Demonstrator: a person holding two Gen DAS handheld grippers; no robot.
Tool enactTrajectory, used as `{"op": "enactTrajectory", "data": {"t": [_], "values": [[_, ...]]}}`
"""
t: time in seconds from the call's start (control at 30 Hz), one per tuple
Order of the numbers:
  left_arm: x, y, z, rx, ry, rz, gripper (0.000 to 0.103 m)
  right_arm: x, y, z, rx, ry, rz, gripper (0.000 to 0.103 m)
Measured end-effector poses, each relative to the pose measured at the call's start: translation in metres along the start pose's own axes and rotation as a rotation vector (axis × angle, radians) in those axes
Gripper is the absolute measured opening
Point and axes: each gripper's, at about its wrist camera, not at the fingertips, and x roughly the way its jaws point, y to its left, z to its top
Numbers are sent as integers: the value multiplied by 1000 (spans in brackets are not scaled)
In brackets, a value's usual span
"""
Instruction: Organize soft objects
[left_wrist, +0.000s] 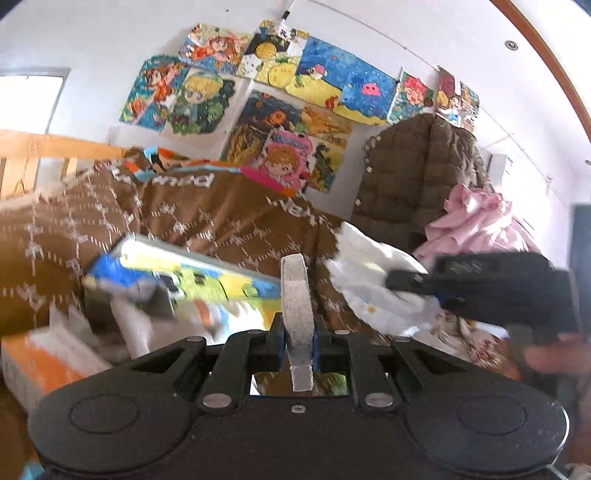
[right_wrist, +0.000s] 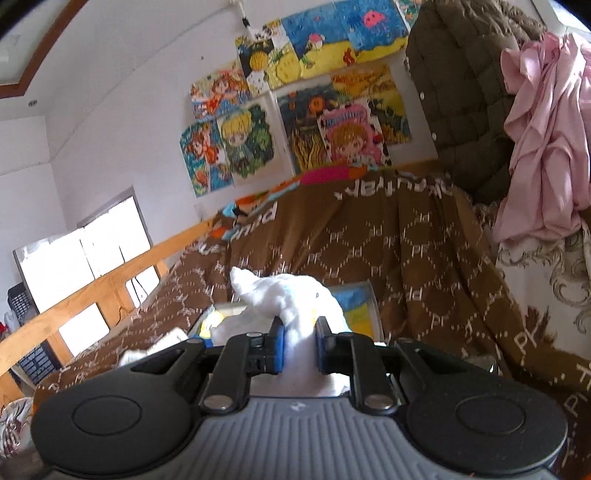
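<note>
While your left gripper (left_wrist: 298, 325) pinches a grey strip (left_wrist: 295, 291) and your right gripper (right_wrist: 298, 345) clamps white cloth (right_wrist: 291, 299), the brown patterned blanket (right_wrist: 388, 251) spreads ahead, drawings (right_wrist: 295, 110) at twelve o'clock.

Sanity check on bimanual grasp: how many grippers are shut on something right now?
2. The left gripper is shut on a thin grey-white strip; the right gripper is shut on the white cloth. Whether both items are one piece is unclear.
</note>
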Motion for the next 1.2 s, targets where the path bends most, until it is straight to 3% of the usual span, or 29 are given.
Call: {"op": "enactTrajectory", "data": {"t": [0.3,0.47,0.57,0.8,1.0,1.2], "values": [[60,24,61,-38,-38,46,14,29,1,5,0,-53,-27,19],[97,37,78,-94,-7,14,14,61,-2,2,-6,-51,-62,19],[121,42,81,-121,19,23,14,84,-6,-5,-13,-19,-82,19],[168,45,78,-78,123,34,14,120,-23,-7,89,51,-74,19],[203,58,70,-132,209,44,14,150,-34,-14,117,149,-94,19],[219,72,61,-171,260,105,14,161,-32,-17,140,200,-114,19]]}}
